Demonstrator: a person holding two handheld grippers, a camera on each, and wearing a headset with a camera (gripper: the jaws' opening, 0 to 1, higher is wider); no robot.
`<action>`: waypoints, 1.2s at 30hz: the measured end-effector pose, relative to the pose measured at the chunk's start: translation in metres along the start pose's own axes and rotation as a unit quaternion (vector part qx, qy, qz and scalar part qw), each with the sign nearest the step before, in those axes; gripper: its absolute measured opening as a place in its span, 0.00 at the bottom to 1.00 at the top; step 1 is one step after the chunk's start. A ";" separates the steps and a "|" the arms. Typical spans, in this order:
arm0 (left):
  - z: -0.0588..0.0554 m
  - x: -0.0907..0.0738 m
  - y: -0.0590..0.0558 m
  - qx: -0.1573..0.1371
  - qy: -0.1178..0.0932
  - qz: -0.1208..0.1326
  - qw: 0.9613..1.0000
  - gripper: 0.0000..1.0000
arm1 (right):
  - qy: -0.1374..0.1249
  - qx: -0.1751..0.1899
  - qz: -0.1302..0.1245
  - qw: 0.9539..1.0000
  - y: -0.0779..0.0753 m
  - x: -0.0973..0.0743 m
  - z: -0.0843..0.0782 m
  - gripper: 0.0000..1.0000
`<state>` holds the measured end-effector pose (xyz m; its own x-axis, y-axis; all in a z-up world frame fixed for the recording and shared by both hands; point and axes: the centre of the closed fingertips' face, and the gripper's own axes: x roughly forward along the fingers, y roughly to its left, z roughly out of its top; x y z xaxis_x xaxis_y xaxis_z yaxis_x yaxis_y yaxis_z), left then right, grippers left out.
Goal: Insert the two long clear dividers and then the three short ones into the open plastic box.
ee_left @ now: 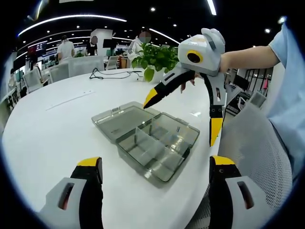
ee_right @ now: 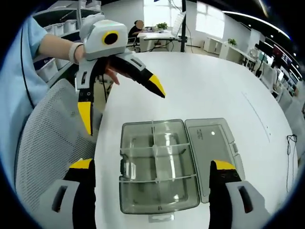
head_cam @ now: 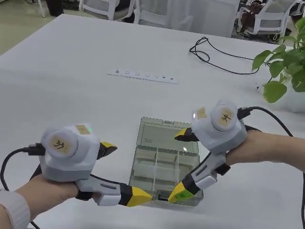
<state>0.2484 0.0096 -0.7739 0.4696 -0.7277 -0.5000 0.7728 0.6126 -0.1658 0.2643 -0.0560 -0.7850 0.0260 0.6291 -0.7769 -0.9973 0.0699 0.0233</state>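
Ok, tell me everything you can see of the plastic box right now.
The plastic box is a shallow rectangular case of clear, grey-tinted plastic, lying flat on the white table. It is open: its hinged lid lies folded back flat on the far side. Clear dividers already stand inside, splitting it into compartments that look empty. The left tongs and right tongs hover open by its near end, gripping nothing.

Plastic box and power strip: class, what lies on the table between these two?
Nothing. In the head view, the white table between the open plastic box and the power strip is bare.
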 end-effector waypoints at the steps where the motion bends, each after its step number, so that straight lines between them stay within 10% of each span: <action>1: 0.000 0.000 0.000 0.001 0.000 0.000 1.000 0.95 | -0.004 0.000 -0.001 1.000 0.001 -0.002 0.000 1.00; 9: 0.003 -0.001 0.001 0.004 -0.001 0.000 1.000 0.95 | -0.007 0.021 -0.023 1.000 -0.006 -0.024 -0.022 1.00; 30: 0.003 -0.002 -0.001 0.011 0.003 0.000 1.000 0.96 | 0.065 0.117 -0.084 0.987 -0.015 -0.098 -0.161 0.97; 36: 0.001 -0.003 -0.001 0.011 0.007 0.001 1.000 0.96 | 0.081 0.138 -0.089 0.983 -0.011 -0.106 -0.179 0.94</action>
<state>0.2465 0.0113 -0.7716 0.4649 -0.7223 -0.5120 0.7812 0.6068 -0.1466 0.2598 -0.2617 -0.8158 0.1648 0.4584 -0.8733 -0.9209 0.3887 0.0302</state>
